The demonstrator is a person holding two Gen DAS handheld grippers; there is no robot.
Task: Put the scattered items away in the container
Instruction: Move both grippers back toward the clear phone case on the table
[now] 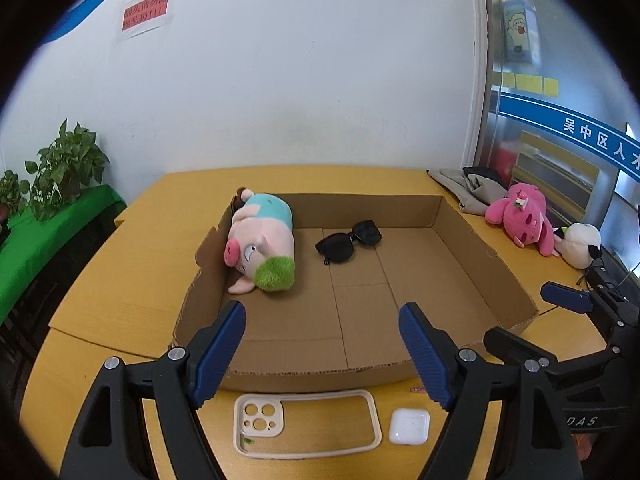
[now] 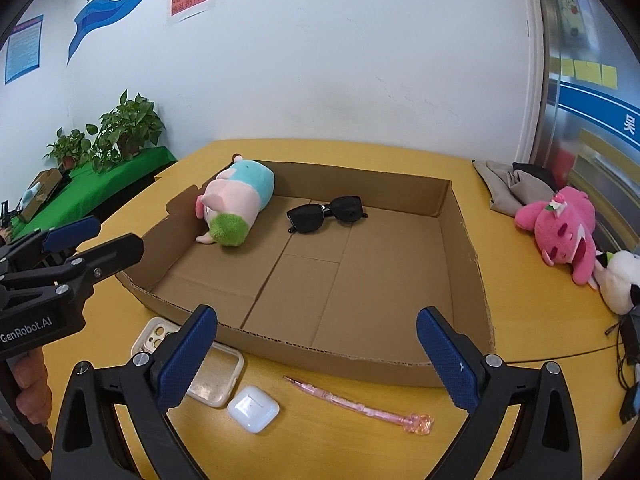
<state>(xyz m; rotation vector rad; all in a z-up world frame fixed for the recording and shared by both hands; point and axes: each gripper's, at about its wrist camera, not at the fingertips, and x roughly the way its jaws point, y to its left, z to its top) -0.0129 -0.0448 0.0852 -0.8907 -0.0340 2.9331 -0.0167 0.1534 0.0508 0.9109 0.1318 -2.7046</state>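
Observation:
A shallow cardboard box (image 1: 472, 240) (image 2: 360, 364) lies on the yellow table. Inside it, a pig plush (image 1: 264, 240) (image 2: 240, 200) rests against the left wall and black sunglasses (image 1: 348, 242) (image 2: 324, 216) lie mid-floor. On the table in front of the box are a cream phone case (image 1: 260, 416) (image 2: 216, 376), a white earbud case (image 1: 409, 426) (image 2: 253, 408) and a pink pen (image 2: 360, 404). My left gripper (image 1: 322, 312) hovers open above the phone case, nothing between its fingers. My right gripper (image 2: 318, 316) is open over the pen and earbud case, holding nothing.
A pink plush (image 1: 520, 216) (image 2: 560, 228), a panda plush (image 1: 580, 246) (image 2: 620, 280) and grey cloth (image 1: 468, 192) lie on the table right of the box, with black cables near the right edge. Potted plants (image 1: 68, 168) stand on a green-covered stand at left.

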